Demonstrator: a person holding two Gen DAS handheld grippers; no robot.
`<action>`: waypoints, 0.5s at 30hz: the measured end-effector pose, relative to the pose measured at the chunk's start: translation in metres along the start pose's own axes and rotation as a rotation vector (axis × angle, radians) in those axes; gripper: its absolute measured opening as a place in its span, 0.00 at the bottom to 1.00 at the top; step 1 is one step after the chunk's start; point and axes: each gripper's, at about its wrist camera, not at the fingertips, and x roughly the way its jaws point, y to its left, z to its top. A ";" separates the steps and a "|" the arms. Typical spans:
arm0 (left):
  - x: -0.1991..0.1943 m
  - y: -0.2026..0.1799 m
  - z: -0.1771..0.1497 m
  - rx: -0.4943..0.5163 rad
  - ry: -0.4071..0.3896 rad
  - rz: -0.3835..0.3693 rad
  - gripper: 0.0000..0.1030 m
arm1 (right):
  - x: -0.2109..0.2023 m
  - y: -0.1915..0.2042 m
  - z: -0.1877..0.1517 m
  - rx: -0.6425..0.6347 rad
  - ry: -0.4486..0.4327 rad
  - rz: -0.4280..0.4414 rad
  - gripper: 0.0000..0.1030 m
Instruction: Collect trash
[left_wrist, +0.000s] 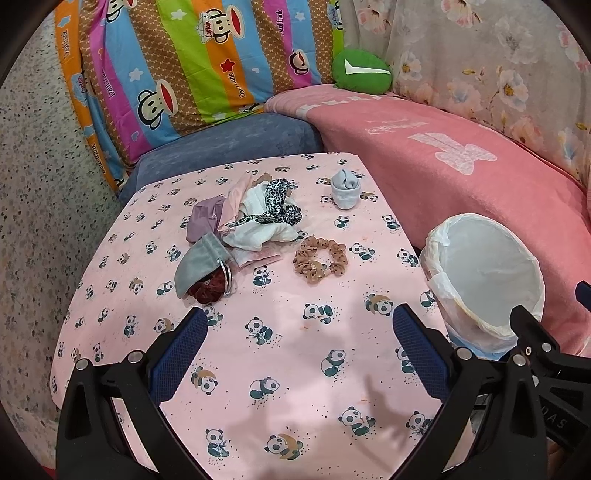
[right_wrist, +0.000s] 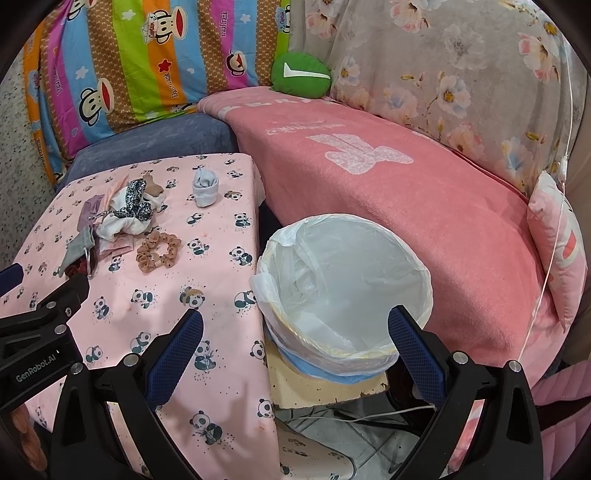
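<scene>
Clutter (left_wrist: 243, 225) sits bunched at the far side of the panda-cloth bench (left_wrist: 295, 369); the lined bin (right_wrist: 343, 288) stands just off its right edge, presumably for short drops. We hold left tool (left_wrist: 301, 347) and right tool (right_wrist: 295, 350) tilted downward, jaws spread wide, nothing between them, so collecting has not begun.

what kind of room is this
Probably a home living room or bedroom corner: a sofa under a pink blanket, a cartoon monkey cushion, and a small table in a panda cloth beside a lined bin.
</scene>
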 end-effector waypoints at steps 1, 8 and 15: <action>-0.002 0.004 -0.001 -0.002 -0.005 -0.006 0.93 | -0.001 0.001 -0.001 0.000 -0.001 -0.001 0.95; -0.001 0.008 0.000 -0.001 -0.023 -0.035 0.93 | -0.002 0.003 0.002 0.002 -0.007 -0.010 0.95; 0.002 0.011 0.005 0.007 -0.032 -0.064 0.93 | 0.002 0.007 0.005 0.011 -0.005 -0.030 0.95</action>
